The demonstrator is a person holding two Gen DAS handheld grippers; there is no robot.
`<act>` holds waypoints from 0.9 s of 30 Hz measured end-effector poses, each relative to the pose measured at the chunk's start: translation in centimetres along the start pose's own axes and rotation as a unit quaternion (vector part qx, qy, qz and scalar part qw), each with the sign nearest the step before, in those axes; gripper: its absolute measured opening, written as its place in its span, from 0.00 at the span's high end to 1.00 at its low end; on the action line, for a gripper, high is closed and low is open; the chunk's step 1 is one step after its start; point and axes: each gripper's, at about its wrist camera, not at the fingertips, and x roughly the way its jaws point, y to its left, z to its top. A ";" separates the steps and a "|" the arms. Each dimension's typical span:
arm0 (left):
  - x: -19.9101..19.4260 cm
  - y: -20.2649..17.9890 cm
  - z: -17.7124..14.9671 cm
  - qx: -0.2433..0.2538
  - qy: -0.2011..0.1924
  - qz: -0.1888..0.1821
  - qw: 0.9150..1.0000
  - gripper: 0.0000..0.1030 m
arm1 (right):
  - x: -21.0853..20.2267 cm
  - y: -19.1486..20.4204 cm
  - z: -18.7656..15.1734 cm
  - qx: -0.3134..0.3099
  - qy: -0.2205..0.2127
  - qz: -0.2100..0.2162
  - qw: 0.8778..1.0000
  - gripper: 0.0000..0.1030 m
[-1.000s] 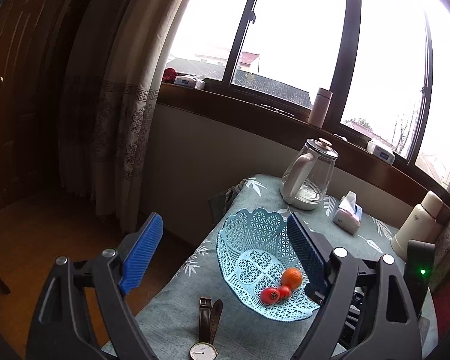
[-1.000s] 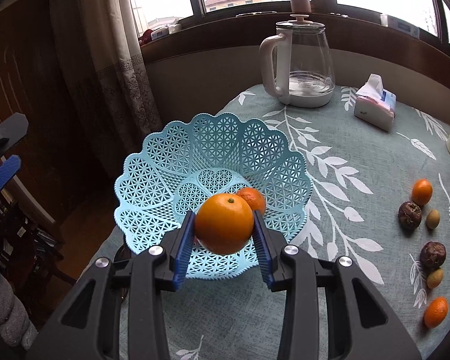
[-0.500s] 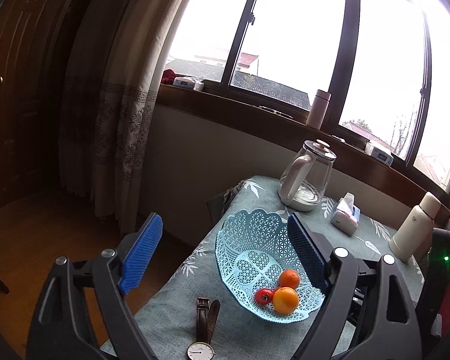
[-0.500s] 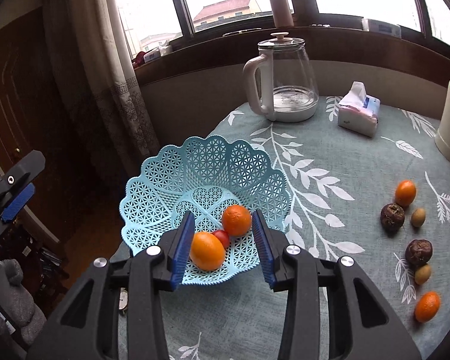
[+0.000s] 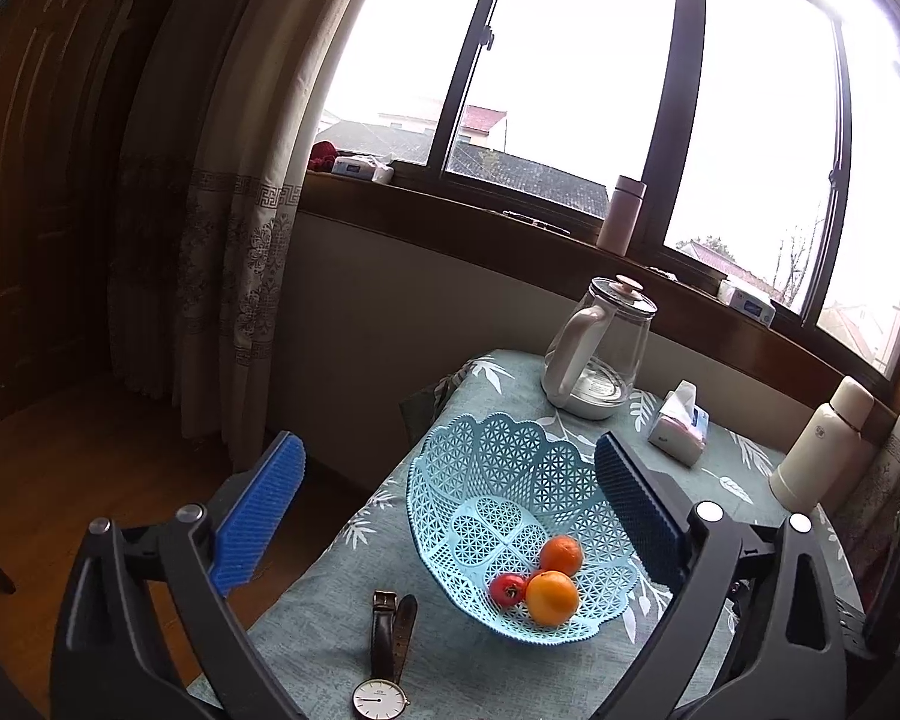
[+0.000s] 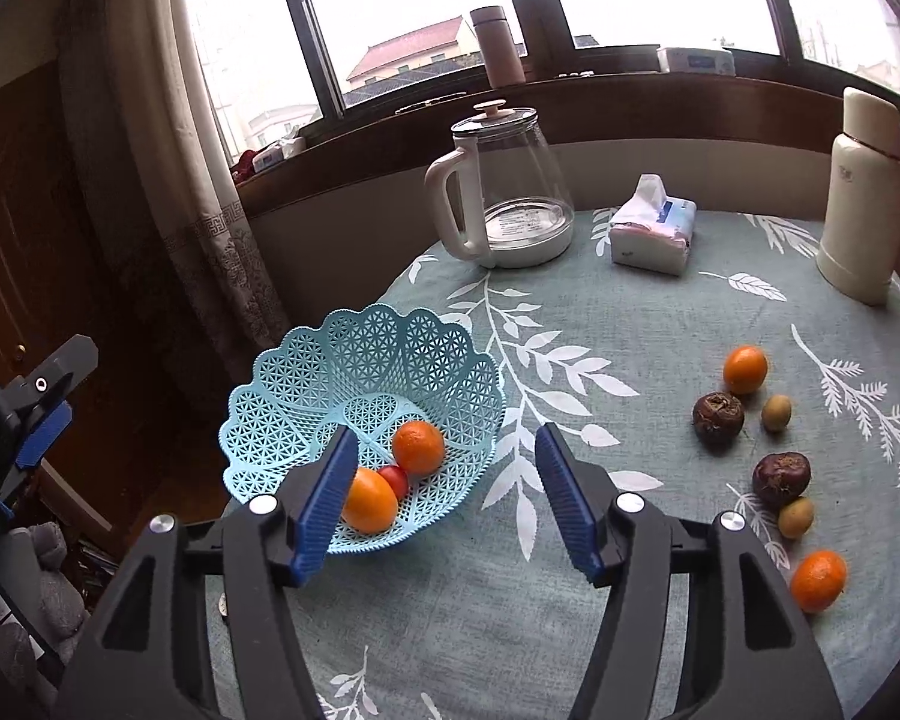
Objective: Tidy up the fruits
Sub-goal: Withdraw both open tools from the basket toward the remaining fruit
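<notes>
On the table (image 6: pixel 510 630), the basket (image 6: pixel 306 372) sits ahead of the right gripper (image 6: pixel 444 501) and left of its jaws' midline — the left jaw overlaps its near rim. Three fruits (image 6: pixel 417 447) lie touching in the basket. Loose fruits (image 6: pixel 717 417) lie well right of the jaws. Beyond stand a kettle (image 6: pixel 510 180), a tissue pack (image 6: pixel 651 234) and a flask (image 6: pixel 864 192). In the left wrist view, a watch (image 5: pixel 384 654) lies between the left gripper's (image 5: pixel 450 516) jaws — just before the basket.

Bright daylight pours through dark-framed windows (image 5: pixel 570 90) above a wooden sill (image 6: pixel 630 96); a patterned curtain (image 5: pixel 228 228) (greyish-beige) hangs beside a brown door (image 5: pixel 36 180), over wooden floor (image 5: pixel 90 462).
</notes>
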 end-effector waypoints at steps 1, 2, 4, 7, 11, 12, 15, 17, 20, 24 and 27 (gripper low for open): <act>0.0 -0.1 -0.1 0.000 0.001 -0.001 1.000 0.03 | -0.2 -0.3 -0.1 0.004 0.000 0.000 1.000 0.40; 0.0 -0.2 -0.1 0.001 0.001 -0.002 1.000 0.03 | -0.3 -0.6 -0.3 0.008 0.000 -0.002 1.000 0.40; 0.1 -0.5 -0.2 0.004 0.001 -0.004 1.000 0.03 | -0.7 -1.3 -0.4 0.018 -0.002 -0.005 1.000 0.40; -0.1 -1.0 -0.3 0.009 0.000 -0.007 1.000 0.03 | -1.3 -2.2 -0.6 0.032 -0.007 -0.008 0.999 0.40; -0.2 -1.5 -0.5 0.014 0.000 -0.009 1.000 0.03 | -2.1 -3.2 -0.8 0.044 -0.015 -0.014 0.999 0.39; -0.2 -1.6 -0.6 0.015 0.000 -0.010 1.000 0.03 | -2.2 -3.5 -0.9 0.046 -0.017 -0.017 0.999 0.36; -0.3 -2.0 -0.8 0.018 0.002 -0.013 1.000 0.03 | -2.7 -4.0 -1.2 0.050 -0.024 -0.024 0.998 0.34; -0.2 -2.3 -0.9 0.020 0.006 -0.013 1.000 0.03 | -2.8 -4.5 -1.4 0.055 -0.024 -0.026 0.998 0.34; 0.1 -2.8 -1.1 0.024 0.012 -0.017 0.999 0.03 | -3.0 -5.2 -1.8 0.063 -0.024 -0.030 0.997 0.34; 0.2 -3.7 -1.4 0.035 0.014 -0.023 0.999 0.03 | -3.6 -6.3 -2.2 0.073 -0.027 -0.037 0.996 0.34; 0.2 -4.3 -1.7 0.044 0.016 -0.028 0.999 0.03 | -4.0 -7.2 -2.3 0.083 -0.030 -0.043 0.995 0.34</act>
